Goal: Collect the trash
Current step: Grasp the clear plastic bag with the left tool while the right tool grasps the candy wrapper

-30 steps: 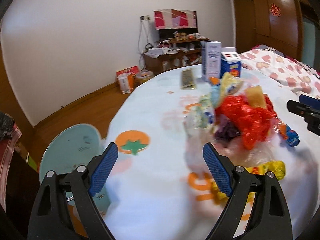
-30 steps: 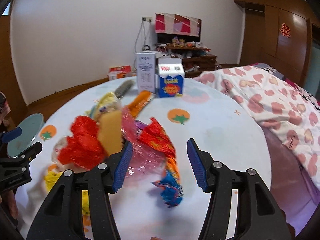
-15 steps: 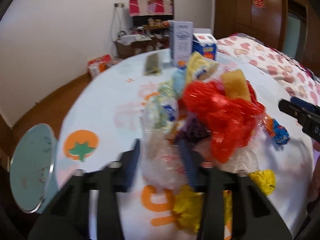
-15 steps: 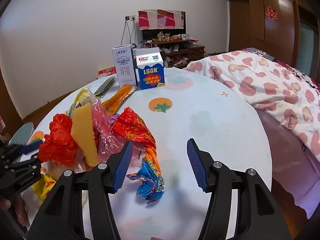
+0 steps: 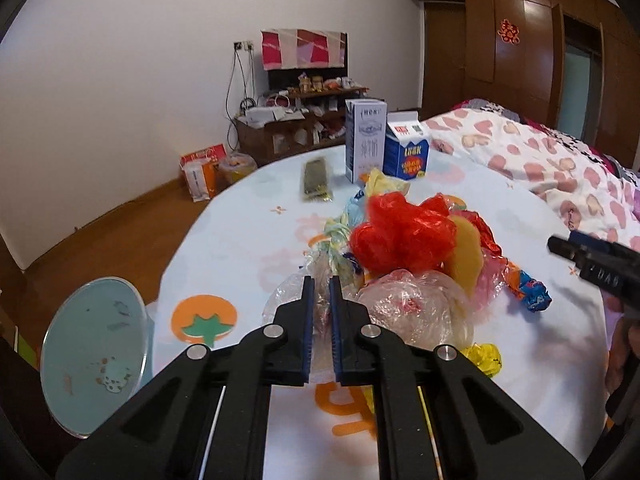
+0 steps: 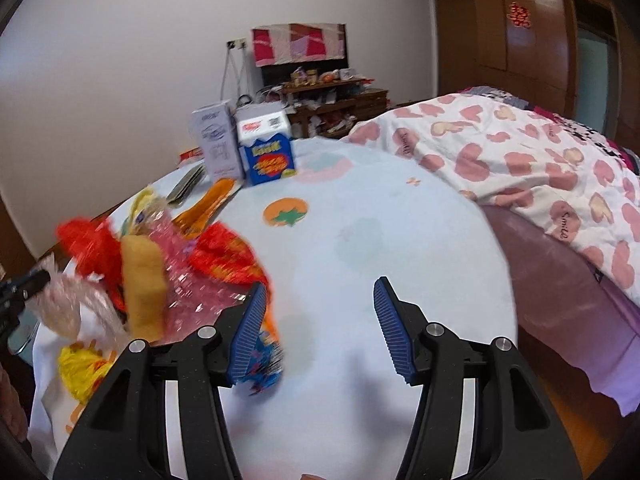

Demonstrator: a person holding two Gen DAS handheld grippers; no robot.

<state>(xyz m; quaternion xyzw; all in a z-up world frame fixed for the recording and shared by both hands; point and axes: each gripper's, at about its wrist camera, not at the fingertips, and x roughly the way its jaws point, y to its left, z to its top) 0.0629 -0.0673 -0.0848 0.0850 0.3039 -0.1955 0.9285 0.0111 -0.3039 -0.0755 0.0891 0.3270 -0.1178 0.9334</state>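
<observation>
The left tongs (image 5: pixel 321 284) are closed down to a narrow slit, pinching the crumpled clear plastic bag (image 5: pixel 416 304) at the near edge of the heap of trash on the round white tabletop with orange tomato prints (image 5: pixel 240 236). A crinkled red plastic bag (image 5: pixel 400 232) sits on top of the heap, with a yellow sponge-like block (image 5: pixel 466 256) just beside it. The right tongs (image 6: pixel 320 300) are spread wide and hold nothing; their left finger is beside a blue-and-orange foil wrapper (image 6: pixel 260 364).
</observation>
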